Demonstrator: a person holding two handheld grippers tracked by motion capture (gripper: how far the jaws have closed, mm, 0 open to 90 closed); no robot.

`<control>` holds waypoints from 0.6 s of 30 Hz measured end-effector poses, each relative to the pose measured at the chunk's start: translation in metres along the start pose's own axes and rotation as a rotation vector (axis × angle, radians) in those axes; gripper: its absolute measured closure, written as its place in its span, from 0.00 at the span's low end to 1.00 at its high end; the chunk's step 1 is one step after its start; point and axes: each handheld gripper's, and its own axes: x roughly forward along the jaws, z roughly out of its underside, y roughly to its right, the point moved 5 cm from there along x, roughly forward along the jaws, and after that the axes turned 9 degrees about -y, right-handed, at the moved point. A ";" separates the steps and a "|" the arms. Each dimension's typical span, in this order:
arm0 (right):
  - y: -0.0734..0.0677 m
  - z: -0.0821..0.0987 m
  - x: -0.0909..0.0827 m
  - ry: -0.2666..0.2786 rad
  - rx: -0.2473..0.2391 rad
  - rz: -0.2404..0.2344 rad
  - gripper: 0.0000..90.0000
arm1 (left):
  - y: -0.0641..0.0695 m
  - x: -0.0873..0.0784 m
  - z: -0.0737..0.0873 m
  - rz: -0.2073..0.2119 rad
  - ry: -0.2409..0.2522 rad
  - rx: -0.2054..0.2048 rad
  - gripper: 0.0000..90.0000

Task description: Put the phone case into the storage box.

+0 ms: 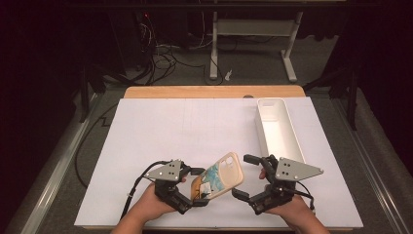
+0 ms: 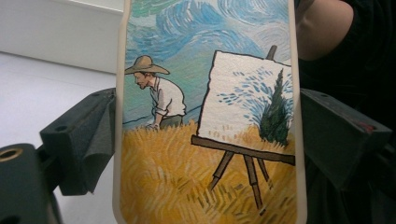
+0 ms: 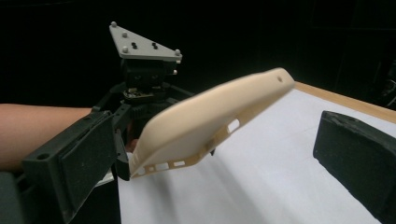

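Note:
A cream phone case (image 1: 221, 178) with a painted picture of a man in a straw hat at an easel is held tilted above the white table's front edge. My left gripper (image 1: 197, 187) is shut on its lower end. In the left gripper view both pads press on the long edges of the case (image 2: 205, 116). My right gripper (image 1: 245, 176) stands open just right of the case's upper end, one jaw on each side of it and apart from it. The right gripper view shows the case's plain back (image 3: 210, 121) between its wide jaws, with the left gripper's body (image 3: 144, 79) behind.
A long white tray (image 1: 277, 126) lies at the right of the white board (image 1: 185, 131), close behind my right gripper. The table's wooden far edge (image 1: 214, 91) runs along the back. Beyond it are cables and a desk frame on the floor.

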 end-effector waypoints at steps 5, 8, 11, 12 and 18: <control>-0.001 -0.002 0.003 0.007 -0.018 -0.015 0.00 | 0.002 0.003 0.000 0.015 -0.006 0.011 0.13; -0.001 -0.004 0.005 0.010 -0.025 -0.026 0.00 | 0.003 0.004 0.000 0.019 -0.009 0.012 0.13; -0.001 -0.005 0.006 0.013 -0.027 -0.035 0.00 | 0.004 0.005 -0.001 0.023 -0.010 0.020 0.13; -0.001 -0.005 0.008 0.014 -0.026 -0.041 0.00 | 0.004 0.005 -0.001 0.025 -0.009 0.020 0.13; -0.002 -0.005 0.011 0.011 -0.029 -0.056 0.00 | 0.005 0.007 -0.001 0.025 -0.011 0.022 0.13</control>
